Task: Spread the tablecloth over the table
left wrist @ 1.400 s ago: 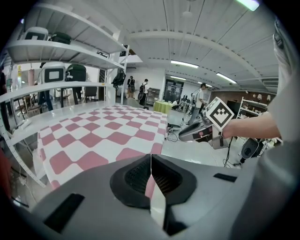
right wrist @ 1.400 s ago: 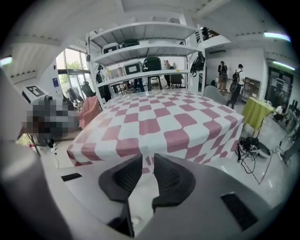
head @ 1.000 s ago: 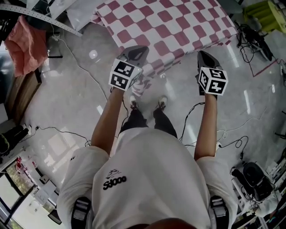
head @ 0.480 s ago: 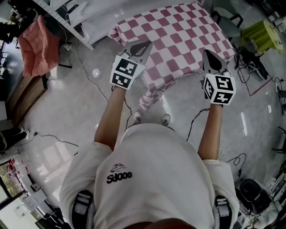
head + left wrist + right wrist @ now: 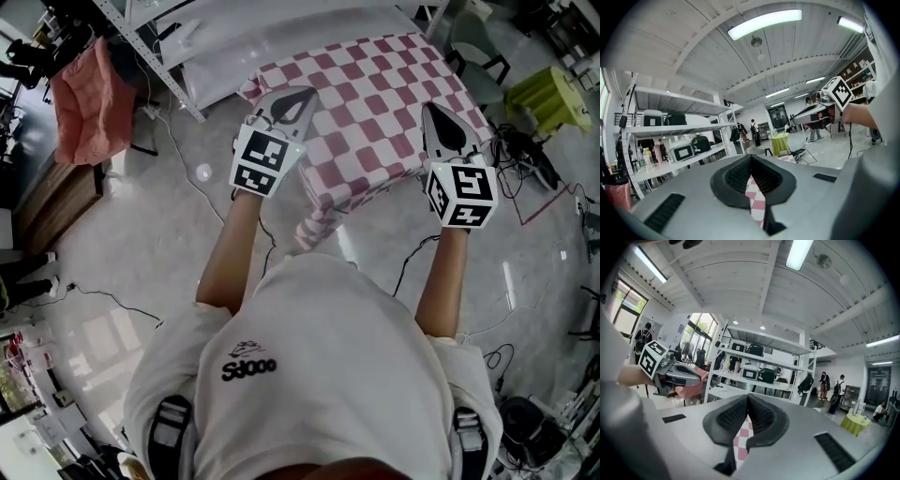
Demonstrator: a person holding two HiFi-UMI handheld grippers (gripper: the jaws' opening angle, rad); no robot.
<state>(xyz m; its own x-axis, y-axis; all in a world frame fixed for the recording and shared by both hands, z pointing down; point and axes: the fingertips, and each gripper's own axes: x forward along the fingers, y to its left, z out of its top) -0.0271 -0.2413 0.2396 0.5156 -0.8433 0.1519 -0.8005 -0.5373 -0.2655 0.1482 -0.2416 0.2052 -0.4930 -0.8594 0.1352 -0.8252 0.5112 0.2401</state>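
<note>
Holding: left gripper [image 5: 289, 101] and right gripper [image 5: 441, 127] each clenched on the tablecloth's [image 5: 366, 112] near edge.
Tablecloth: stretched out ahead, middle fold drooping.
Pull: level, even, both sides taut.

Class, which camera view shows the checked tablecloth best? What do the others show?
The head view: the checked tablecloth shows nearly whole, spread out. The other views show only a narrow strip pinched in the left gripper and the right gripper.
</note>
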